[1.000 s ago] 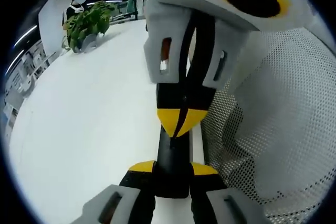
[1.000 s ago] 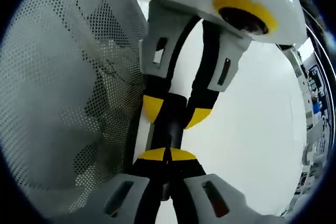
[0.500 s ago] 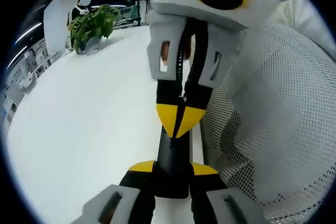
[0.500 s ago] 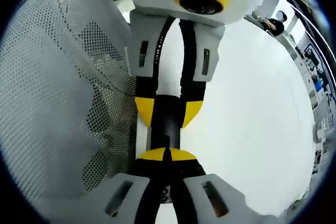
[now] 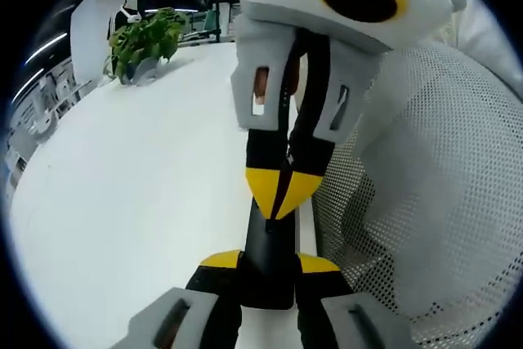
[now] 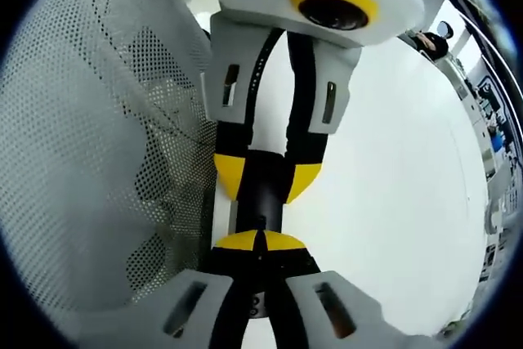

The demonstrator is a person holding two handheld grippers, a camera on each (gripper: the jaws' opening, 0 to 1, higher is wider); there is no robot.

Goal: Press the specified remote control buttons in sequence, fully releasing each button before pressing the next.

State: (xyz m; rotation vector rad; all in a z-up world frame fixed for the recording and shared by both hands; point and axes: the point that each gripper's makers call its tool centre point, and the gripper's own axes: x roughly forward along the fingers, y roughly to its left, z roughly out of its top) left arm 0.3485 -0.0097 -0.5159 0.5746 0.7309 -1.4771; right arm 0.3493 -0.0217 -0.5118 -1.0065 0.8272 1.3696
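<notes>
A slim black remote control (image 5: 269,244) stands on end between the yellow-tipped jaws of my left gripper (image 5: 270,262), which is shut on its sides. My right gripper (image 5: 283,192) comes down from the top of the left gripper view, jaws shut, their yellow points together on the remote's face. In the right gripper view the right gripper (image 6: 260,241) has both tips closed against the remote (image 6: 261,200), and the left gripper (image 6: 265,177) clamps it from above. The buttons are hidden.
A wide white table (image 5: 139,177) lies under both grippers. A green potted plant (image 5: 143,37) stands at its far corner. A white mesh garment (image 5: 433,202) on the person (image 6: 98,145) sits right beside the grippers. Another person (image 6: 425,38) is far off.
Both views have tilted and shifted slightly. The right gripper's shut tips stay on the remote and the left gripper's hold is the same.
</notes>
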